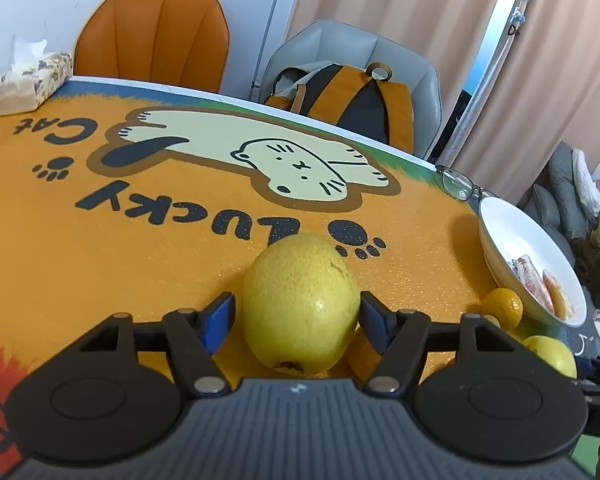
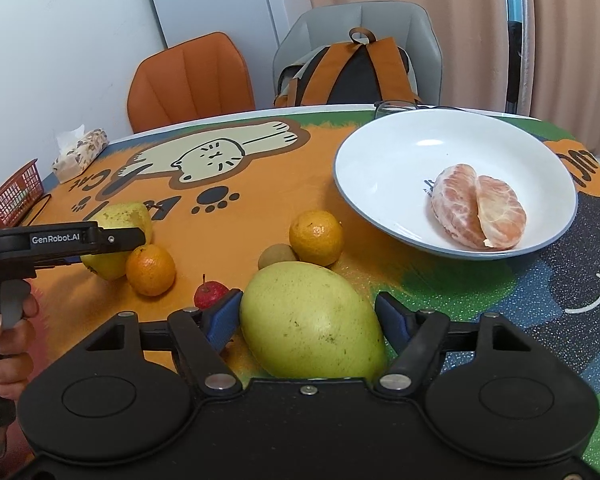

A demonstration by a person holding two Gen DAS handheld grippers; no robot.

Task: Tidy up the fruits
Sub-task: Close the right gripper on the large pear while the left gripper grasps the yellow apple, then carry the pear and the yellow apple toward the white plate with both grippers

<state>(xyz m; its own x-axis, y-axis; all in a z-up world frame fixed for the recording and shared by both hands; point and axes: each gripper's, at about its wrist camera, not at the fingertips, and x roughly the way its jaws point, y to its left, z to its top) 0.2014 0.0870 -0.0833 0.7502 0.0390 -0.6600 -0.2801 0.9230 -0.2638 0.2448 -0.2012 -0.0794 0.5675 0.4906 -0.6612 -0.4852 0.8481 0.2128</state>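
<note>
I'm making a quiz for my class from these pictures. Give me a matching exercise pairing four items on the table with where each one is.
Items:
1. peeled orange
2. large yellow-green fruit
3. glasses
4. tissue box

Places:
A. far left part of the table
B. inside the white bowl
C. between the fingers of the right hand-held gripper
D. on the table, just beyond the bowl

Pairs: 1-B, 2-C, 3-D, 4-A
</note>
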